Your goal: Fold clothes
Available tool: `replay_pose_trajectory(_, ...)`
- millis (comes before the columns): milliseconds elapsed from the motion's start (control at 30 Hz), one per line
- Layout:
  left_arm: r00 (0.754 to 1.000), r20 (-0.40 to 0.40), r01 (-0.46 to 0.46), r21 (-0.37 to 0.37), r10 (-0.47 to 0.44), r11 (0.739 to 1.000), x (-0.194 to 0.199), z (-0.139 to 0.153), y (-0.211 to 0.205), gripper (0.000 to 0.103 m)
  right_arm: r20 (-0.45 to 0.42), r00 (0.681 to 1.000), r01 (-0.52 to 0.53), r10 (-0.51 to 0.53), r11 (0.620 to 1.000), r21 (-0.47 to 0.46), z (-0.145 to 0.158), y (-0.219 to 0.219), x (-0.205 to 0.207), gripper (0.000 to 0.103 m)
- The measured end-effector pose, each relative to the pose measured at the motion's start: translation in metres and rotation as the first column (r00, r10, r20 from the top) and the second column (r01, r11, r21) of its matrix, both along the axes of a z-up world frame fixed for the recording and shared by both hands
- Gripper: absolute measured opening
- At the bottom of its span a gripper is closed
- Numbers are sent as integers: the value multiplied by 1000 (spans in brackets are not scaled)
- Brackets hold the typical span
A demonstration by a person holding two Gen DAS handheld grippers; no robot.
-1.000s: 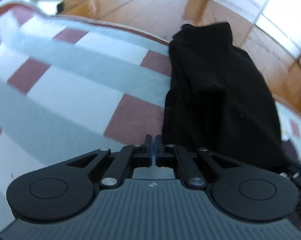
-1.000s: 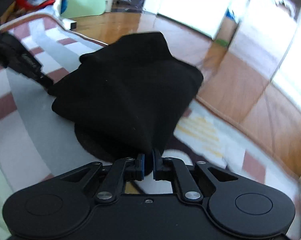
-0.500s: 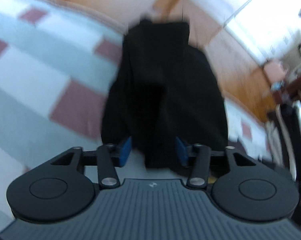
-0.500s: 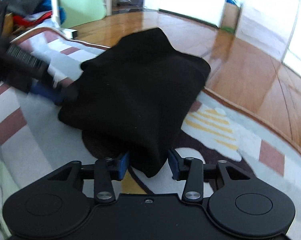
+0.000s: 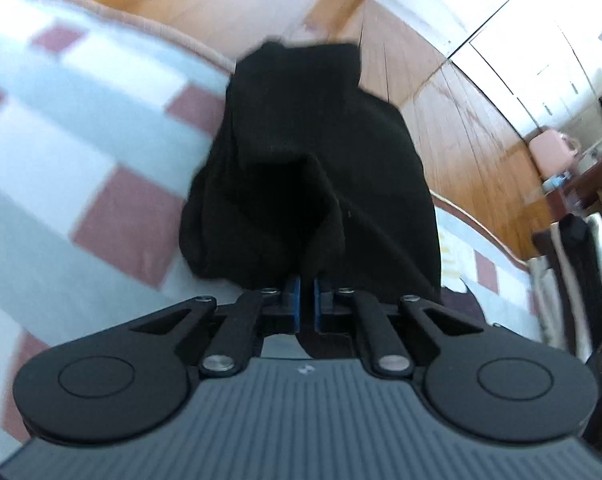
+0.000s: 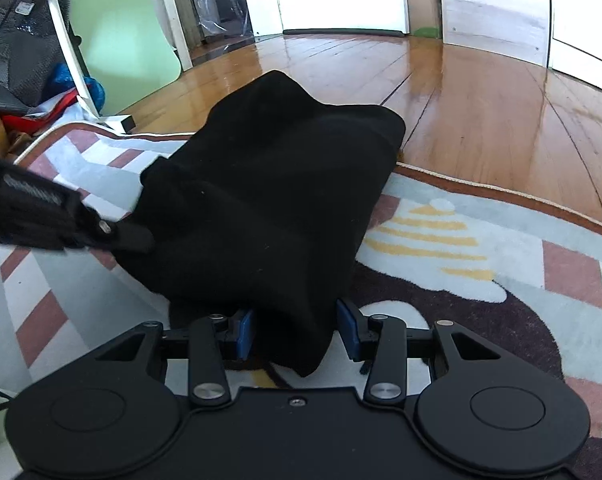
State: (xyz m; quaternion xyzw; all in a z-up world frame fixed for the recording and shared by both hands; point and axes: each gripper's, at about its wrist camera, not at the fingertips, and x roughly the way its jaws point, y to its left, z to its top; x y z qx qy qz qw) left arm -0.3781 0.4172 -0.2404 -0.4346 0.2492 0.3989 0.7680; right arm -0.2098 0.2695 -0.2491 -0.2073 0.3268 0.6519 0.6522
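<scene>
- Fabric, black and folded into a thick bundle, makes up the garment (image 6: 269,200); it lies on a patterned rug (image 6: 481,280) near the rug's edge, with wooden floor (image 6: 481,100) beyond.
- The left tool (image 5: 306,300) has its blue pads (image 5: 295,300) drawn nearly together, pinching a fold at the near edge of the black garment (image 5: 321,168).
- In the left wrist view the cloth rises from that pinch and runs away toward the far rim of the rug (image 5: 81,128), which shows pale grey, white and dusty red blocks.
- The right tool (image 6: 297,336) stands wide; a hanging corner of the garment sits between its blue pads (image 6: 245,334) without being clamped.
- The left tool (image 6: 125,236) reaches in from the left of the right wrist view and meets the bundle's side.
- A pale green panel (image 6: 117,36) and a heap of bags (image 6: 17,52) stand off the rug at the far left.
</scene>
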Motion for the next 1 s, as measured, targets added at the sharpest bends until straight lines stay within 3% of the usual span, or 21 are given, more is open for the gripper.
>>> replay_pose_trajectory(200,998,61,5,-44,-2,999,-2,-6,1,6,77,997,-31,29,999,19,3,1,-9,47)
replay_pose_trajectory(333,995,101,9,-74,-2,997,-4,-10,2,9,41,999,-13,12,1000,15,2,1,-5,47)
replay_pose_trajectory(433,997,77,16,-53,-12,998,0,-6,2,36,19,1000,-7,7,1000,14,1,2,-1,47)
replay_pose_trajectory(467,998,66,18,-44,-15,999,2,-4,2,52,14,1000,-5,5,1000,13,1,2,-1,47)
replay_pose_trajectory(533,999,45,24,-26,-22,999,5,-1,2,54,3,1000,1,-1,1000,11,0,2,1,47)
replay_pose_trajectory(567,999,35,26,-17,-26,1000,7,0,2,50,-7,1000,5,-5,1000,7,-1,3,2,48)
replay_pose_trajectory(633,999,13,32,0,-32,999,11,3,2,4,-35,999,17,-17,1000,-6,-4,4,5,49)
replay_pose_trajectory(733,999,-19,42,26,-41,999,16,8,3,4,-96,995,34,-38,999,-38,-11,7,13,49)
replay_pose_trajectory(867,985,172,-43,53,33,998,-10,38,8,4,-161,987,-2,2,1000,-4,-5,3,17,48)
replay_pose_trajectory(900,981,188,-61,67,48,996,-16,44,8,4,-161,987,-12,15,1000,20,-1,1,16,44)
replay_pose_trajectory(933,987,155,-68,96,52,993,-19,47,7,4,-156,987,-21,26,999,35,2,-1,15,40)
replay_pose_trajectory(967,994,89,-67,125,56,990,-19,46,3,4,-133,991,-29,32,999,23,2,1,11,27)
replay_pose_trajectory(1000,998,27,-63,127,60,990,-17,39,1,4,-116,993,-36,37,999,9,1,2,8,26)
